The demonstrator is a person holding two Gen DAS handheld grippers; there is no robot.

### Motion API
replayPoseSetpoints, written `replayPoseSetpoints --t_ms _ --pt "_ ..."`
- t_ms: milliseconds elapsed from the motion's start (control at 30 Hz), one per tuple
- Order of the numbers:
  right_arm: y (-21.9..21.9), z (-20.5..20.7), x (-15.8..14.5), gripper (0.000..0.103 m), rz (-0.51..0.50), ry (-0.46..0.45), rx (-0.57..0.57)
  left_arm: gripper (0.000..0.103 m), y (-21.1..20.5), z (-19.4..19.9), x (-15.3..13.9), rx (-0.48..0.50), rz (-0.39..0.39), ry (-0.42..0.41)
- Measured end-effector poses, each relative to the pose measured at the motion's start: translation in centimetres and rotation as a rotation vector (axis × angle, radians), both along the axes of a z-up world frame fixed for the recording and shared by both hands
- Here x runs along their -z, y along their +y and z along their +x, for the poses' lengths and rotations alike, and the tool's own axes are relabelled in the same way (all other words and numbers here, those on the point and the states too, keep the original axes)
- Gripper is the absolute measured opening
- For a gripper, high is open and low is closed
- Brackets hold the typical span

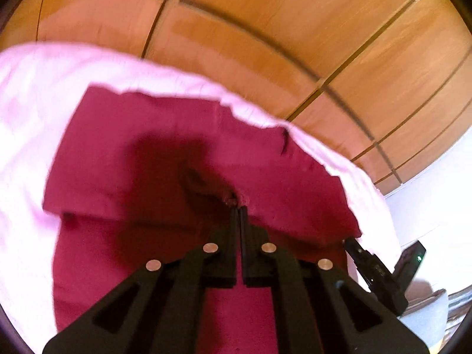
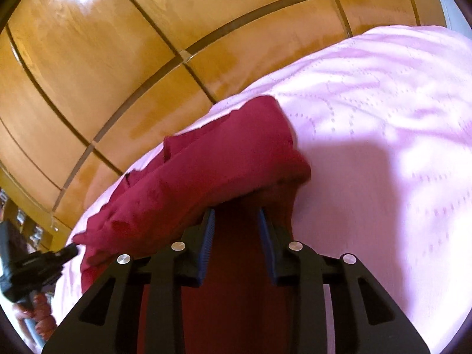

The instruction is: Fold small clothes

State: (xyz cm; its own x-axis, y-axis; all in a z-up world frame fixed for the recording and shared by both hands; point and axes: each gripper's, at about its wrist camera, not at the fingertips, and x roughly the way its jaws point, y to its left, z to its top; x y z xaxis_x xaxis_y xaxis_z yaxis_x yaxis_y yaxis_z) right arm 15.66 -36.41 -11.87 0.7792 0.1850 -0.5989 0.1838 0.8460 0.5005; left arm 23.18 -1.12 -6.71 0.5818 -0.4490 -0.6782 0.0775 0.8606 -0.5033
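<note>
Motion blur softens both views, so the weave and seams of the dark red garment point(image 1: 165, 159) are hard to read; its exact type cannot be told; its lower part runs out of sight beneath each gripper body. From the left wrist view, the left gripper point(image 1: 238, 206) has its jaws clamped tight on a small puckered pinch of the red cloth, near the middle of the garment; the other tool shows only as a black sliver at the right edge. From the right wrist view, the right gripper point(image 2: 236, 215) has its blue-ribbed fingers point(image 2: 208, 236) standing apart with a bunched fold of the garment draped over their tips; whether the pads actually press the cloth I cannot tell, the fold hides them. The garment lies on a pale pink quilted bedcover point(image 2: 368, 118), close to its edge; beyond it runs glossy orange-brown tiled floor point(image 1: 265, 44) with dark grout lines; a hand point(image 2: 35, 309) is cut off at the lower left.
</note>
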Motion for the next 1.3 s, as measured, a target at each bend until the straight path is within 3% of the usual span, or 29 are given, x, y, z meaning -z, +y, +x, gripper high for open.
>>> replayPoseSetpoints --t_ms 100,233,333,367,467,500,567,667,700,767,833,933,1000,1067,1133,1300 --pt "-0.4 0.6 -0.1 0.029 -0.047 0.009 0.055 0.0 0.6 0.4 -0.8 -0.012 0.094 -0.069" --pt "-2.0 0.5 2.1 0.025 0.0 0.071 0.154 0.0 1.6 1.6 1.9 -0.033 0.181 -0.015" --pt "-2.5 -0.1 2.2 0.025 0.044 0.04 0.157 0.0 2.2 1.4 4.2 -0.011 0.092 0.041" --pt "-2.4 -0.2 2.2 0.025 0.042 0.039 0.157 0.004 2.1 1.1 4.5 -0.013 0.075 0.035" --pt "-2.3 -0.3 2.1 0.025 0.034 0.022 0.158 0.044 1.5 0.3 4.6 0.014 0.033 0.01" --pt "-2.2 -0.4 2.0 0.025 0.037 0.006 0.15 0.052 1.3 0.1 4.5 0.018 0.023 0.003" --pt "-2.1 -0.8 1.9 0.025 0.039 -0.017 0.139 0.055 0.7 0.2 4.5 0.026 0.024 0.003" --pt "-1.9 -1.0 1.6 0.025 0.03 -0.039 0.125 0.053 -0.5 1.1 5.2 0.048 0.022 0.048" --pt "-1.9 -1.0 1.6 0.025 0.026 -0.036 0.128 0.044 -1.2 1.8 5.8 0.063 0.023 0.087" --pt "-2.0 -1.0 1.6 0.025 0.031 -0.033 0.132 0.009 -1.9 2.4 6.6 0.07 0.04 0.139" --pt "-2.3 -1.1 1.8 0.025 0.044 -0.029 0.142 0.006 -2.3 2.1 5.7 0.079 0.029 0.131" --pt "-2.6 -1.1 2.1 0.025 0.063 -0.024 0.152 0.006 -2.2 0.9 1.9 0.095 0.026 0.015" --pt "-2.5 -1.1 2.1 0.025 0.062 -0.025 0.152 0.006 -1.8 0.7 -0.7 0.09 0.063 -0.069" --pt "-2.3 -1.1 2.1 0.025 0.05 -0.023 0.151 0.006 -1.5 1.1 -1.4 0.092 0.119 -0.097" --pt "-2.2 -1.0 2.1 0.025 0.042 -0.016 0.153 0.006 -0.7 2.0 -0.3 0.072 0.185 -0.076" --pt "-2.2 -0.7 2.2 0.025 0.027 0.004 0.164 0.006 0.3 2.8 5.2 0.08 0.224 0.033"
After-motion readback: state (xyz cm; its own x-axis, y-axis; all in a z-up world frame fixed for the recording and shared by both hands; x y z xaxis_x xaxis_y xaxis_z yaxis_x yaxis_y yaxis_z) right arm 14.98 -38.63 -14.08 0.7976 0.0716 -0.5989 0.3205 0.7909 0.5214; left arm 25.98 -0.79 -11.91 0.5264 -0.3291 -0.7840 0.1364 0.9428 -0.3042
